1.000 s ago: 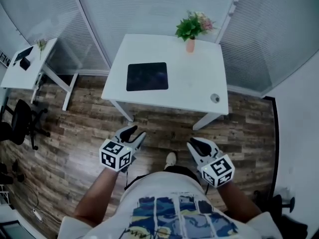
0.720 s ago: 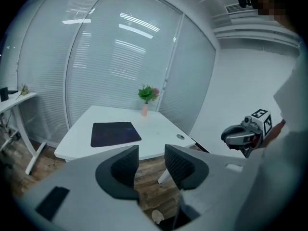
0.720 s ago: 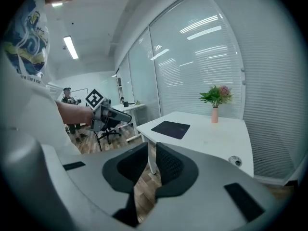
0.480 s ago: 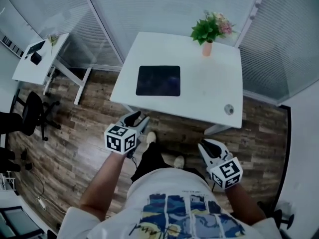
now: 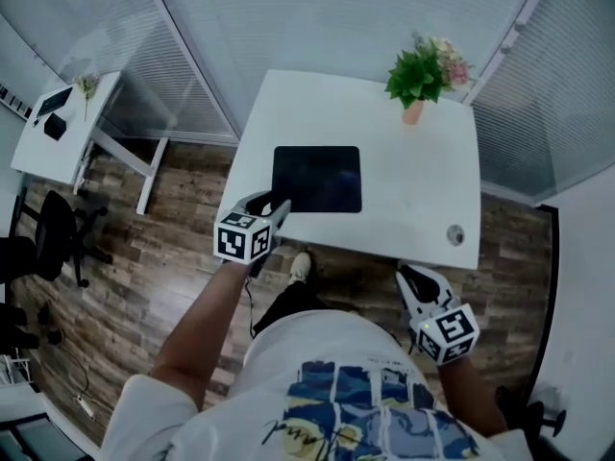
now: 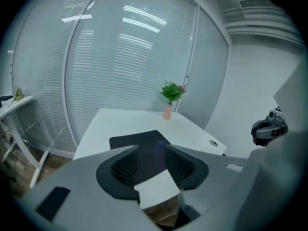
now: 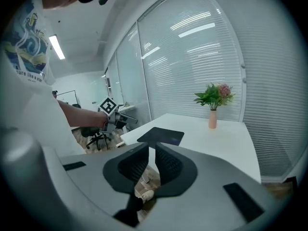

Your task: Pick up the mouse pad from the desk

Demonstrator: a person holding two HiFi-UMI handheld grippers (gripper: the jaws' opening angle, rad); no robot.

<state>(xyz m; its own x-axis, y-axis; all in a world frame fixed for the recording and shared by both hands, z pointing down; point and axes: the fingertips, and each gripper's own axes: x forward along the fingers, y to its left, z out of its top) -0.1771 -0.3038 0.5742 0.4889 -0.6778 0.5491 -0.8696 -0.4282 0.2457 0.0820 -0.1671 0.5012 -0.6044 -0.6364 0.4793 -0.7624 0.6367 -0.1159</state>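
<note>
1. The left claw (image 5: 268,206) reaches forward on an outstretched arm, slanting downward, by the near left corner of the white worktop (image 5: 413,195). Its jaws stand wide apart with nothing between them.
2. The right claw (image 5: 416,279) sits close to the body, short of the worktop's near right edge. Its jaws are parted by a narrow gap and hold nothing.
3. The black mouse pad (image 5: 317,179) lies flat on the worktop's near left part, just beyond the left claw.
4. In the left gripper view the jaws hide the pad's near edge. A small round thing (image 5: 455,234) near the right corner is too small to identify.
</note>
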